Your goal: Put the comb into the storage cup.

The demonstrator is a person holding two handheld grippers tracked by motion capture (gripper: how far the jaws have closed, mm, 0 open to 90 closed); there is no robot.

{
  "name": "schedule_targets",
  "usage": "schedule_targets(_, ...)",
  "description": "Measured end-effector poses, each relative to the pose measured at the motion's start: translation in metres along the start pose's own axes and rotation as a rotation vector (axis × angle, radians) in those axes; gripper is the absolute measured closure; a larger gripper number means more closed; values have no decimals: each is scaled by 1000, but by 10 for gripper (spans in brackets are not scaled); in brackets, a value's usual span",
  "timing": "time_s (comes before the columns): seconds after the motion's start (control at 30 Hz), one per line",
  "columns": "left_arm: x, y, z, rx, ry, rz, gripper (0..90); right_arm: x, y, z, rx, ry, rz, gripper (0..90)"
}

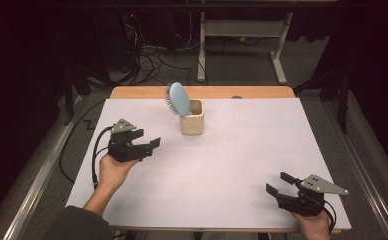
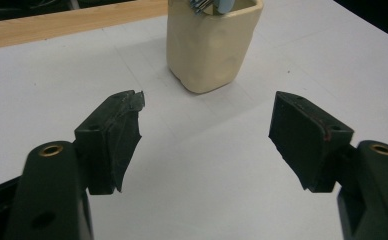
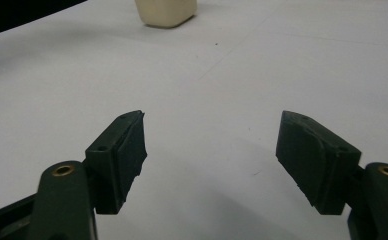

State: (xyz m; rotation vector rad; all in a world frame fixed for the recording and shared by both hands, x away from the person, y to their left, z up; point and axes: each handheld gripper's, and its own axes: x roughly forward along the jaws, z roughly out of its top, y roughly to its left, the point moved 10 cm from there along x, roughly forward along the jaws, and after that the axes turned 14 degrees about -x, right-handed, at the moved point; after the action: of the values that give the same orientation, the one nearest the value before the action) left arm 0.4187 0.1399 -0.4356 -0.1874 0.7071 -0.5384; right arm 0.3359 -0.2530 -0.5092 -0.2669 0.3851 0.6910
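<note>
A squat cream-coloured cup (image 1: 191, 120) with rounded corners and a slightly dented, matte wall stands upright on the white table cover, near its far edge and a little left of centre. A light blue oval hairbrush (image 1: 179, 99) with a plastic back and metal bristles stands head-up in the cup, handle down inside, leaning to the left over the rim. Its smooth blue back faces right and its bristles face left.

- We note a cream cup (image 1: 191, 118) at twelve o'clock, a blue hairbrush (image 1: 178, 99) standing in it.
- Left gripper (image 1: 150, 143) at nine o'clock, jaws apart.
- Right gripper (image 1: 279, 183) at four o'clock, jaws apart.
</note>
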Motion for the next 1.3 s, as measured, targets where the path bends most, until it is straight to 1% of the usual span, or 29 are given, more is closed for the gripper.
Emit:
schedule_targets(0.23,-3,3,-4,-11,-1,-1,289,0,0,0,-2,1,1,284)
schedule_targets(0.73,-10,5,-13,-21,-7,-8,288,0,0,0,-3,2,0,284)
schedule_targets(0.87,-12,6,-16,-27,-10,-6,288,0,0,0,-6,2,0,284)
schedule_targets(0.97,-14,7,-18,-22,-10,-1,288,0,0,0,-5,3,0,284)
schedule_targets(1.3,-17,11,-25,-39,-16,2,285,1,0,0,-6,5,-2,284)
